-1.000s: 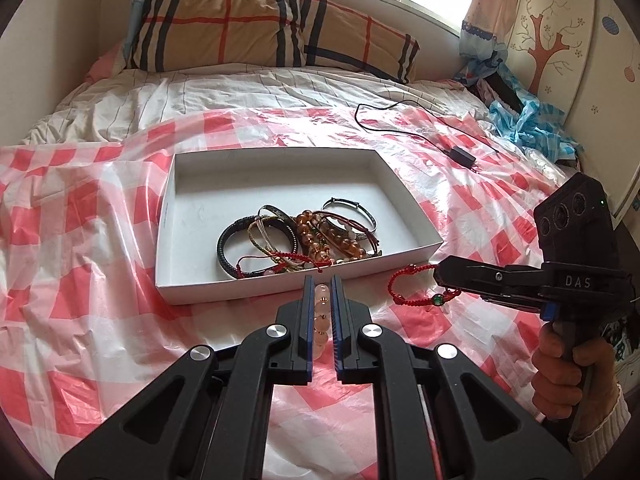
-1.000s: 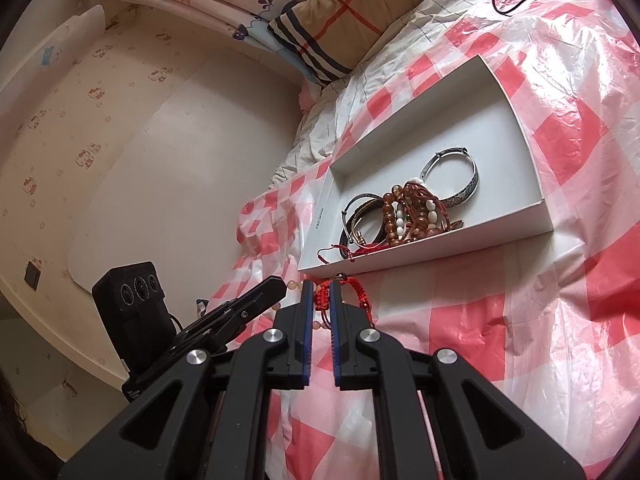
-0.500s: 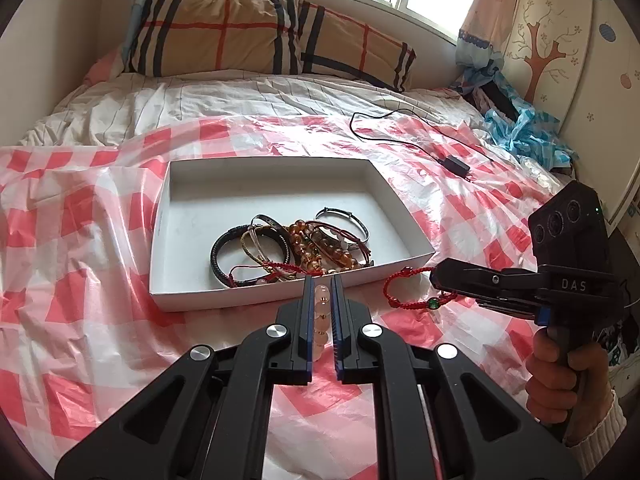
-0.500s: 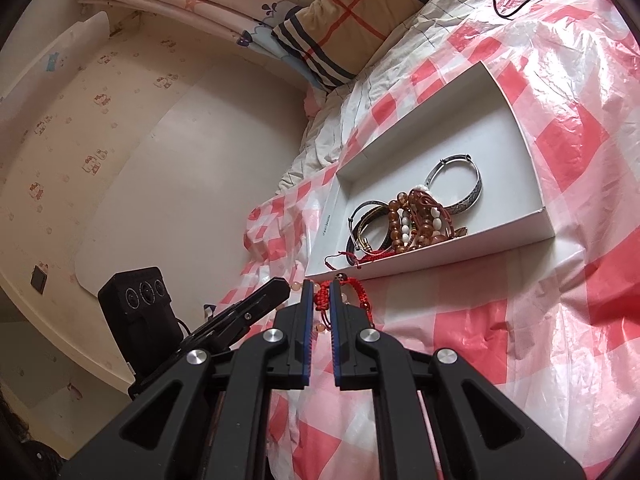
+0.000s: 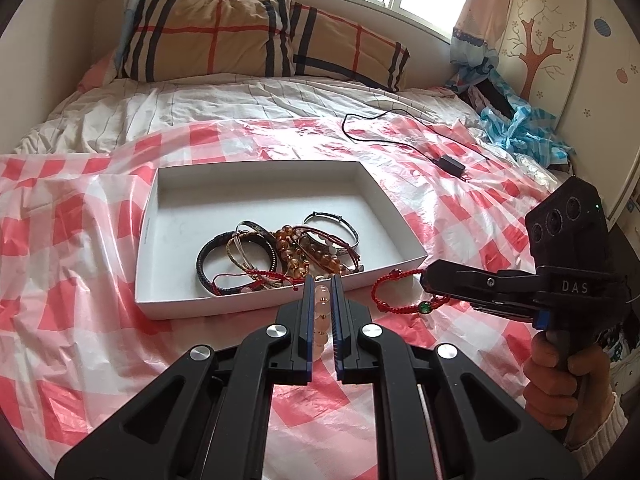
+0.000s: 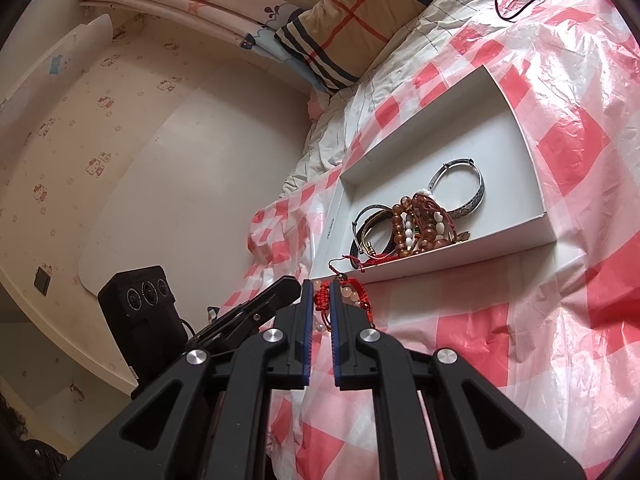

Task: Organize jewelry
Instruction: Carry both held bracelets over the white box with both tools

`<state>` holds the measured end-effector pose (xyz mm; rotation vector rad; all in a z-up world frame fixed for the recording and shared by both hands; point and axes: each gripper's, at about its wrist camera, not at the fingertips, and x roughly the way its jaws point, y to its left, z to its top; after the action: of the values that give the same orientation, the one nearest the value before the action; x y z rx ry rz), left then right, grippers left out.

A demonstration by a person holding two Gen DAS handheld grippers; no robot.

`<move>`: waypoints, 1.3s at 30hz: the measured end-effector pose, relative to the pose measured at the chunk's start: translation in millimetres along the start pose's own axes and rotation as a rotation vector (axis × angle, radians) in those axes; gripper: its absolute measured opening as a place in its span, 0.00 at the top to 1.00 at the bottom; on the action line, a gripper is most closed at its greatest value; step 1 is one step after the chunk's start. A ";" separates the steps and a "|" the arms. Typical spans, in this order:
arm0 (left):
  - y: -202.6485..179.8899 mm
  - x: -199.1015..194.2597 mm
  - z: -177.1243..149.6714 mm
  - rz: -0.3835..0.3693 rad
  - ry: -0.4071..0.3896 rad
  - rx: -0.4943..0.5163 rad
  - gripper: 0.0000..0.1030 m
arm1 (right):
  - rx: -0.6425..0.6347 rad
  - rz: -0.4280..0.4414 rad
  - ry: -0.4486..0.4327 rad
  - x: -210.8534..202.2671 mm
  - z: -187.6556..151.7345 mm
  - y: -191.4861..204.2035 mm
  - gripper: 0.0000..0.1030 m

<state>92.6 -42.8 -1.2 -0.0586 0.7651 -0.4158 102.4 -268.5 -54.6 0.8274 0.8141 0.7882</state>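
Observation:
A white shallow box (image 5: 172,308) (image 6: 516,236) lies on the red-checked plastic sheet on the bed, holding several bracelets (image 5: 280,248) (image 6: 412,220). My left gripper (image 5: 321,286) is shut on a pale pink bead bracelet (image 5: 321,316), held just before the box's near wall. My right gripper (image 6: 321,292) is shut on a red cord bracelet (image 6: 322,300) with a green bead; in the left wrist view the red cord bracelet (image 5: 394,292) hangs from the right gripper (image 5: 426,280) by the box's near right corner.
A striped pillow (image 5: 240,36) lies at the head of the bed. A black cable with an adapter (image 5: 450,164) lies on the sheet beyond the box. Blue cloth (image 5: 516,128) is bunched at the far right by the wall.
Both grippers have risen and drawn back slightly, each still holding its bracelet. The box looks a little farther away in both views.

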 end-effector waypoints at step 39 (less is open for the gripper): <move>-3.8 -2.7 27.3 0.015 -0.103 -0.018 0.93 | -0.032 0.065 -0.099 -5.4 20.7 9.3 0.92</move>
<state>108.2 -47.8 21.2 -0.0903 0.6671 -0.3888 114.9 -275.2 -36.2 0.8611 0.6880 0.8092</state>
